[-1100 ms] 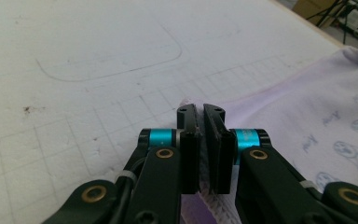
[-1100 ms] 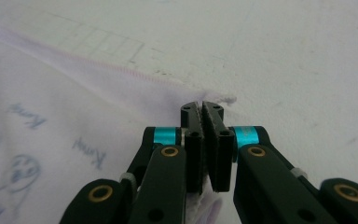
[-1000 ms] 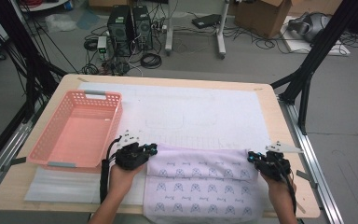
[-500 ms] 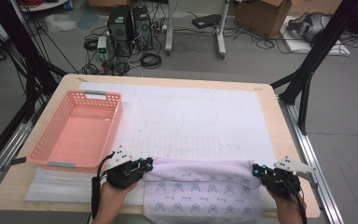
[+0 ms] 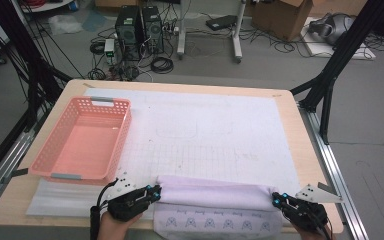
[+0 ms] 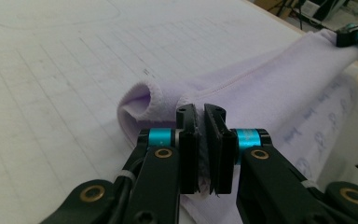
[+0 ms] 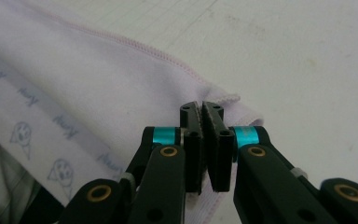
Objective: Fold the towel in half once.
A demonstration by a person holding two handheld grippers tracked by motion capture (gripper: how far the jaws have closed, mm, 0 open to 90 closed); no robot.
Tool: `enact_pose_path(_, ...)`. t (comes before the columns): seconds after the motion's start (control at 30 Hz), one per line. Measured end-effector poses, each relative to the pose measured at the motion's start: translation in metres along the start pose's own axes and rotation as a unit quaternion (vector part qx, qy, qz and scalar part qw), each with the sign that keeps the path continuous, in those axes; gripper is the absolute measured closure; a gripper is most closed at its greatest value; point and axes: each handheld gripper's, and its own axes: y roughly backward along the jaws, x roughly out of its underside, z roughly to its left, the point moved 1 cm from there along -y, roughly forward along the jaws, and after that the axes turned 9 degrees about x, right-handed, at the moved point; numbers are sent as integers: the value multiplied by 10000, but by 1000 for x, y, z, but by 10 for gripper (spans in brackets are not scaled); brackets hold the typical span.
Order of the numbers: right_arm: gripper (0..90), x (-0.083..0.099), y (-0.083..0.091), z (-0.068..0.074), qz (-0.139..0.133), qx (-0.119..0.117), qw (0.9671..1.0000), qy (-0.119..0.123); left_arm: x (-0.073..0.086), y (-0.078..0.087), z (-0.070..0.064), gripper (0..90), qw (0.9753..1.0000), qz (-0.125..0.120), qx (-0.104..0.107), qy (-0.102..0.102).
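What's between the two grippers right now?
The folded lilac cloth spans the whole stretch in the high view, pinched at one end by the left gripper and at the other by the right gripper.

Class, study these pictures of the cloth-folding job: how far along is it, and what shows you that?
Done: each gripper has a far corner of the lilac cloth, whose far edge is lifted into a roll. In hand: the left gripper and right gripper are both shut on the cloth, drawing that edge over the printed part near the table front. Left: laying the fold flat and letting go. The pink basket holds nothing.
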Motion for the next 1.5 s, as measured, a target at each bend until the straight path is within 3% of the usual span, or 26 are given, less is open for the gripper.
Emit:
enact_pose_path(0.13,827,5,-3,1,247,-22,9997,54,4,-1,0,776,9999,125,-30,28)
enact_pose_path(0.23,791,5,-2,-1,257,-54,9997,11,1,0,3,596,9999,-20,-91,127)
enact_pose_path(0.33,717,3,3,-6,134,-60,9998,-111,-4,4,9,526,9996,-207,-159,127)
enact_pose_path(0.4,694,0,8,-10,-102,71,9997,-225,-10,5,16,527,9990,-332,-277,147)
enact_pose_path(0.47,705,-7,14,-17,-443,339,9983,-172,-16,4,23,560,9988,-353,-318,134)
enact_pose_path(0.6,708,-12,3,-32,-319,554,9977,-245,-20,-7,37,559,9988,-135,-179,429)
enact_pose_path(0.73,662,-8,-20,-40,82,388,9990,-222,-15,-17,44,507,9977,117,-172,638)
enact_pose_path(0.8,613,-7,-31,-40,226,74,9994,-251,-12,-22,45,463,9973,268,-207,652)
enact_pose_path(0.87,582,-7,-34,-38,129,-242,9991,-314,-11,-25,46,446,9973,323,-220,627)
enact_pose_path(0.97,535,-7,-41,-31,304,-434,9985,-116,-11,-33,47,411,9967,479,-221,617)
enact_pose_path(1.0,535,-7,-44,-28,388,-466,9982,-27,-11,-36,46,412,9967,521,-269,564)
enact_pose_path(1.07,560,-6,-49,-25,422,-481,9979,63,-13,-40,44,478,9967,627,-126,505)
enact_pose_path(1.1,629,-6,-49,-25,441,-564,9974,55,-13,-42,41,520,9967,678,-222,383)
enact_pose_path(1.17,769,-6,-50,-24,456,-755,9960,162,-15,-45,41,737,9965,729,-183,371)
enact_pose_path(1.2,817,-7,-50,-24,449,-738,9960,242,-17,-45,42,777,9964,723,-212,385)
enact_pose_path(1.3,841,-11,-52,-26,379,-663,9968,226,-25,-47,49,815,9965,637,-407,357)
enact_pose_path(1.5,844,-29,-70,-34,182,-394,9991,-7,-46,-55,72,819,9947,295,-742,654)
